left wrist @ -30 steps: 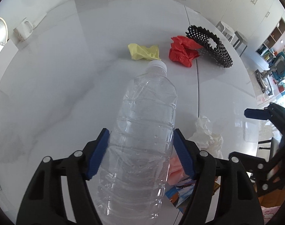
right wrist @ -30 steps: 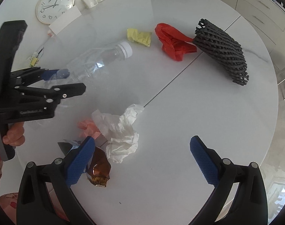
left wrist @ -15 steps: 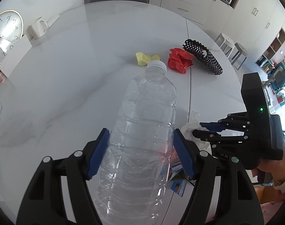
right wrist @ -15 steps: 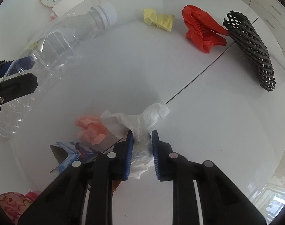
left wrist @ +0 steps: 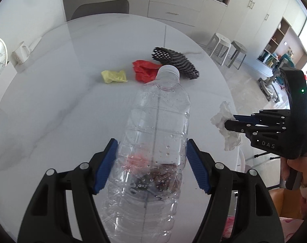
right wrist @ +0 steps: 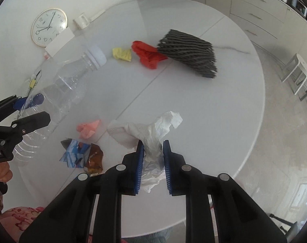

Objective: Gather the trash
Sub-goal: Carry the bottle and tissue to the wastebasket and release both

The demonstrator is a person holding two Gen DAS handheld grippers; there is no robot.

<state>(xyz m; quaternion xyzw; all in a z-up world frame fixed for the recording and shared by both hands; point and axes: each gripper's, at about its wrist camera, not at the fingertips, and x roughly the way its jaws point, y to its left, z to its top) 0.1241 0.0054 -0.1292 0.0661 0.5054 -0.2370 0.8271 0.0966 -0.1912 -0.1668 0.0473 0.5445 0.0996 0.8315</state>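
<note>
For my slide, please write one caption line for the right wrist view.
Right tool clamps the white tissue above the round table; left tool holds the clear bottle.

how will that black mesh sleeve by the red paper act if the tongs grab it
The black mesh sleeve looks like open foam netting, so it is probably very light and squashy, collapsing between the pads. It lies flattened on the table, so it is unlikely to roll. Its holes may snag a fingertip.
</note>
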